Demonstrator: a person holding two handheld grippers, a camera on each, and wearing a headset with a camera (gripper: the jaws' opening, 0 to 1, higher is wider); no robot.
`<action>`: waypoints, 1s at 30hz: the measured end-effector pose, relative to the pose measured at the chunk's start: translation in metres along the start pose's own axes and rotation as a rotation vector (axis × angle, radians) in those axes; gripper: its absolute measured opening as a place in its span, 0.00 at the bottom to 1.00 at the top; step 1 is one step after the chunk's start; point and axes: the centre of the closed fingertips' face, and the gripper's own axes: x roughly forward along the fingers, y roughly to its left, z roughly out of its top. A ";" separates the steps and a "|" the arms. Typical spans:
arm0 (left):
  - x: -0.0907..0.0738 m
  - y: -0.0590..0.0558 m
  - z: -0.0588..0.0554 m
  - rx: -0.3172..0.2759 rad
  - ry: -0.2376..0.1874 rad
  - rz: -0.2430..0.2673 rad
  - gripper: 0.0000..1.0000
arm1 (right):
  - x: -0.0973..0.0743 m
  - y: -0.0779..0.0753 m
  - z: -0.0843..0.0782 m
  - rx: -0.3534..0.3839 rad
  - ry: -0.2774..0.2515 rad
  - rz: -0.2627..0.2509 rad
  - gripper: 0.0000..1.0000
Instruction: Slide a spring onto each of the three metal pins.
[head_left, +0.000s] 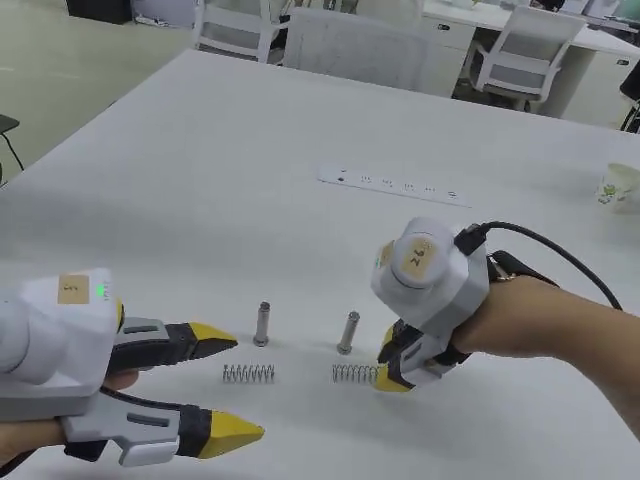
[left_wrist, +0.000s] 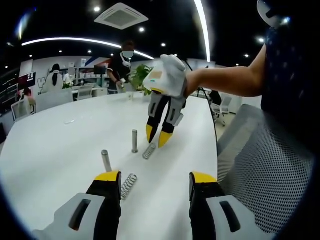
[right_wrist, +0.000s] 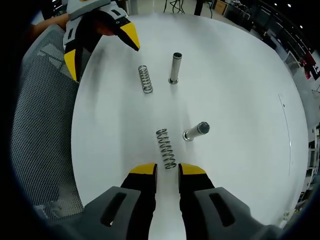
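Note:
Two metal pins (head_left: 262, 323) (head_left: 348, 332) stand upright on the white table (head_left: 250, 170). A spring (head_left: 248, 373) (head_left: 355, 373) lies flat in front of each one. My right gripper (head_left: 390, 370) points down at the right spring's end; its jaws are open by a narrow gap, and the spring (right_wrist: 166, 148) ends just at the fingertips (right_wrist: 145, 170) without being squeezed. Beside that spring stands a pin (right_wrist: 196, 131). My left gripper (head_left: 238, 390) hovers wide open at the lower left, with the left spring (left_wrist: 128, 185) lying just ahead of its left jaw and nothing between its jaws.
A white power strip (head_left: 392, 186) lies further back on the table, and a paper cup (head_left: 618, 187) stands at the far right. A cable (head_left: 550, 245) runs from the right gripper. A mesh chair (left_wrist: 270, 165) is beside the table, with office chairs (head_left: 525, 50) behind.

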 end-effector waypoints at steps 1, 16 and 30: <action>0.000 0.000 0.000 0.000 0.000 -0.001 0.49 | 0.001 0.000 0.000 -0.003 0.001 0.001 0.15; 0.002 0.000 0.000 0.001 0.003 -0.010 0.49 | 0.009 -0.001 0.003 -0.039 0.013 0.011 0.13; 0.002 -0.001 0.001 0.006 0.009 -0.016 0.48 | 0.010 0.000 0.002 -0.055 0.020 0.017 0.09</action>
